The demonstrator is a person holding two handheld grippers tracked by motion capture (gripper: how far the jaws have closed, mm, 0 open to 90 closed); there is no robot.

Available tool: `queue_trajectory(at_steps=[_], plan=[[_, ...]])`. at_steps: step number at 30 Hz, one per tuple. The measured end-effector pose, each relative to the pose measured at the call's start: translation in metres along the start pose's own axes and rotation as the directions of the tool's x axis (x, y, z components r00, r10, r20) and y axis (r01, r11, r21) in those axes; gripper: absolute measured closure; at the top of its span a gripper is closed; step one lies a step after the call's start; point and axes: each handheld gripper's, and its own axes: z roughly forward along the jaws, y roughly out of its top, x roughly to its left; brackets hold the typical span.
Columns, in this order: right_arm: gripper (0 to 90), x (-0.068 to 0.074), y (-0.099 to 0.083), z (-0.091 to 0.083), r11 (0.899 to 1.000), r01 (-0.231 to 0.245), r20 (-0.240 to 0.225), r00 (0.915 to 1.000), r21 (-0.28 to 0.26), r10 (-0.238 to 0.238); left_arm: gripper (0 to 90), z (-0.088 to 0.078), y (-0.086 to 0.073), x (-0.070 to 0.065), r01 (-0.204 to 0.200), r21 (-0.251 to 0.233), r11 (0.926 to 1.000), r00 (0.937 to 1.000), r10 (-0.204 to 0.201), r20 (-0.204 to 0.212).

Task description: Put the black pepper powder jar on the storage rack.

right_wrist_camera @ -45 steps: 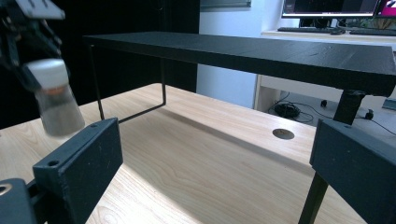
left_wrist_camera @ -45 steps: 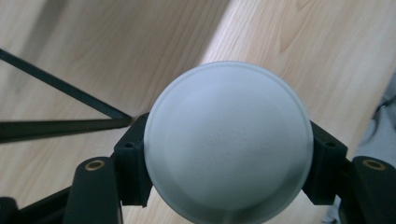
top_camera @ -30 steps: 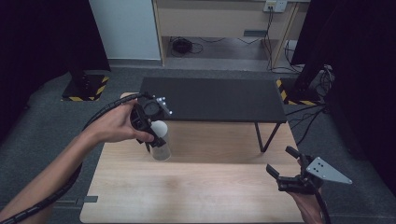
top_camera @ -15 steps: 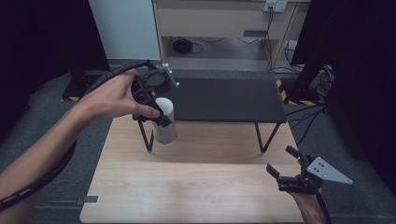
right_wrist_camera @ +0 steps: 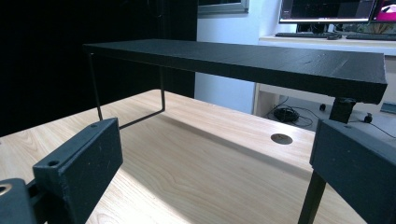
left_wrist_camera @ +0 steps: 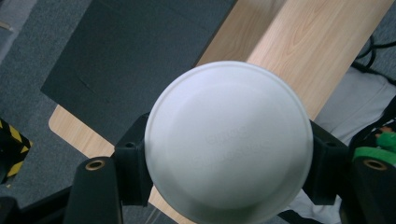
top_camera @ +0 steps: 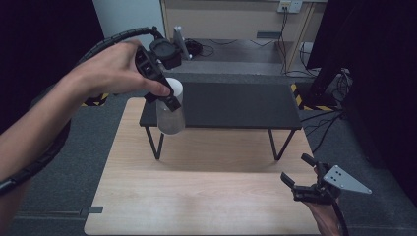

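High view: white cup [top_camera: 170,110] clamped in left hand-held gripper [top_camera: 164,96], above table [top_camera: 206,196].

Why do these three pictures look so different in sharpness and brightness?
In the high view the room edges fall into darkness, and the black shelf casts a soft shadow on the wooden table. In the left gripper view the white cup sits so close that its embossed lettering is blurred. In the right gripper view the near jaws are soft, and the monitors behind glare brightly.

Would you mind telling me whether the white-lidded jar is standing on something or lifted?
Lifted. The left gripper grips the jar at its white lid, carrying it upright, beside the black shelf.
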Motion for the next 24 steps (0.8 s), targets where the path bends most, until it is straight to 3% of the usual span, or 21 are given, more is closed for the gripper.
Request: queue_trajectory(at_steps=[7,14,20,24], plan=[[2.3,0.000,0.000,0.000,1.000,-0.001,-0.001,1.0000,-0.001,0.001,32.6,-0.009,0.006,0.009,0.052,-0.018,0.9985,0.9987,-0.052,0.002],[2.3,0.000,0.000,0.000,1.000,-0.002,0.001,1.0000,0.001,0.002,32.6,0.004,0.006,0.028,0.111,-0.038,0.9931,0.9937,-0.112,-0.009],[2.3,-0.001,-0.001,0.000,1.000,-0.004,0.002,1.0000,0.002,0.004,32.6,0.018,0.004,0.049,0.174,-0.062,0.9829,0.9844,-0.175,-0.017],[2.4,-0.001,-0.001,0.000,1.000,-0.003,0.003,1.0000,0.004,0.003,32.6,0.026,0.001,0.062,0.239,-0.082,0.9675,0.9700,-0.242,-0.025]])
